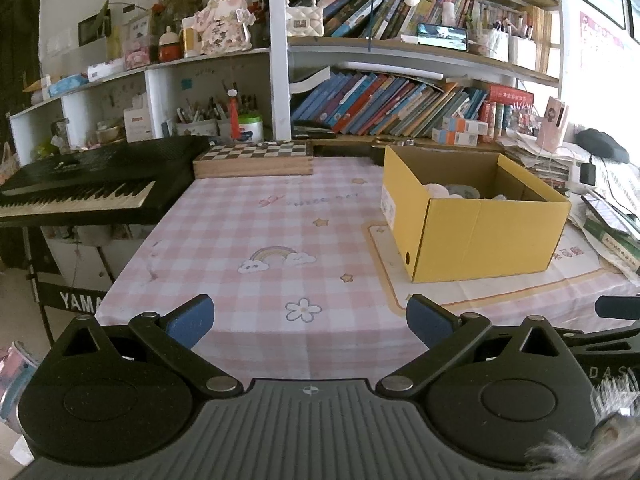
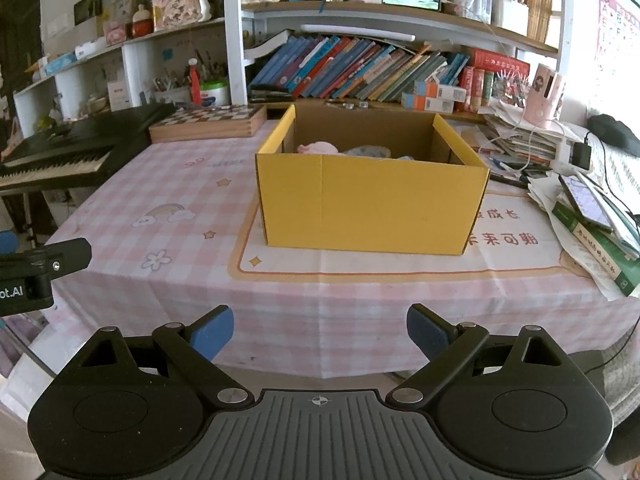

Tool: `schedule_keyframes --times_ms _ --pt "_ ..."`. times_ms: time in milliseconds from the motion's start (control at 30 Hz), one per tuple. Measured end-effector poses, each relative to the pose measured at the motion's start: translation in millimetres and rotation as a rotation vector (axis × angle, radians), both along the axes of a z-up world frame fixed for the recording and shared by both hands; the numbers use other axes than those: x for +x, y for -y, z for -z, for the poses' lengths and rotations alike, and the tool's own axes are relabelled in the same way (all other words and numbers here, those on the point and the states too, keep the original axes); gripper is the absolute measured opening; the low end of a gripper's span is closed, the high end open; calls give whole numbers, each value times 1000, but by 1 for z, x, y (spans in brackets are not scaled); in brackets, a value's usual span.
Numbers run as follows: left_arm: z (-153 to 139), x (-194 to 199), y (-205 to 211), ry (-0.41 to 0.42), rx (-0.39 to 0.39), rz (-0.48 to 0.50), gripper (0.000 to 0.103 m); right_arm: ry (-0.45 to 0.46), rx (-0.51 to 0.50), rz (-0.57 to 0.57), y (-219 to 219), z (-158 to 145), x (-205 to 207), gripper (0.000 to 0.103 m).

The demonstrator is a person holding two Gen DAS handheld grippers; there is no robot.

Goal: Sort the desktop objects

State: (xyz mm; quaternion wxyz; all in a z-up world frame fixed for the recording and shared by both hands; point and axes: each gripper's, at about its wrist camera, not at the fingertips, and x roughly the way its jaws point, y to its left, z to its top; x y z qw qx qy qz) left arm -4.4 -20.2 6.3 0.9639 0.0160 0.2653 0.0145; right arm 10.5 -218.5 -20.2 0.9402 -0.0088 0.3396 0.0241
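Note:
A yellow cardboard box [image 1: 480, 232] stands open on the pink checked tablecloth [image 1: 260, 240], right of centre. It also shows in the right wrist view [image 2: 368, 204]. Inside it lie a pink soft item [image 2: 318, 147] and a pale bluish item [image 2: 370, 151], mostly hidden by the box wall. My left gripper [image 1: 310, 320] is open and empty, held back over the table's front edge, left of the box. My right gripper [image 2: 320, 334] is open and empty, in front of the table edge and facing the box. The left gripper's body [image 2: 36, 272] shows at the left of the right wrist view.
A black keyboard [image 1: 88, 184] stands at the left. A wooden chessboard box [image 1: 256, 158] lies at the table's back. Stacked papers, books and a phone [image 2: 588, 204] crowd the right side. Bookshelves [image 1: 400, 108] rise behind the table.

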Motion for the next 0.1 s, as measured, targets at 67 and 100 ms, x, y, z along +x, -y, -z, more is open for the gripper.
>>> schedule_keyframes --times_ms 67,100 --pt "0 1 0 0 -1 -2 103 0 0 0 0 0 0 95" --pt "1 2 0 -2 -4 -2 103 0 0 0 0 0 0 95"
